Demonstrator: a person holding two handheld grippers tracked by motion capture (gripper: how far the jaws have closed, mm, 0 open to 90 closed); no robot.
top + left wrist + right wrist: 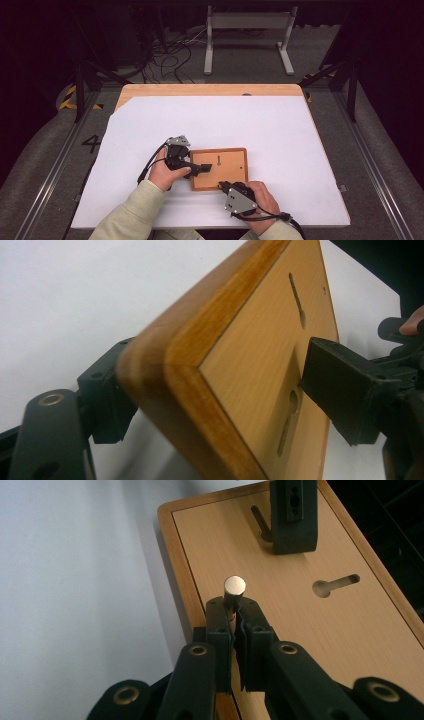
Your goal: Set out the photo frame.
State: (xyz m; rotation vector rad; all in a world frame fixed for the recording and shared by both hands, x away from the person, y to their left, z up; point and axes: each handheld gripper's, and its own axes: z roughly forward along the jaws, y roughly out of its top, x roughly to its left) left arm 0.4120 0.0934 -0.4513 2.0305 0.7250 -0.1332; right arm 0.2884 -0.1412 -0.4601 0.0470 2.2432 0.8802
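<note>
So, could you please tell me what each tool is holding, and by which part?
The left tool clamps the wooden board at its edge; the right tool pinches a small metal pin by its shaft.

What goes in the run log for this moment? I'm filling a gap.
left gripper: shut on wooden frame edge | right gripper: shut on small metal peg | table: white sheet

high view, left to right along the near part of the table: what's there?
Left gripper with one jaw on top of the wooden board → wooden board lying back side up → right gripper at the board's near edge, shut on a small metal pin, the hand behind it further right.
</note>
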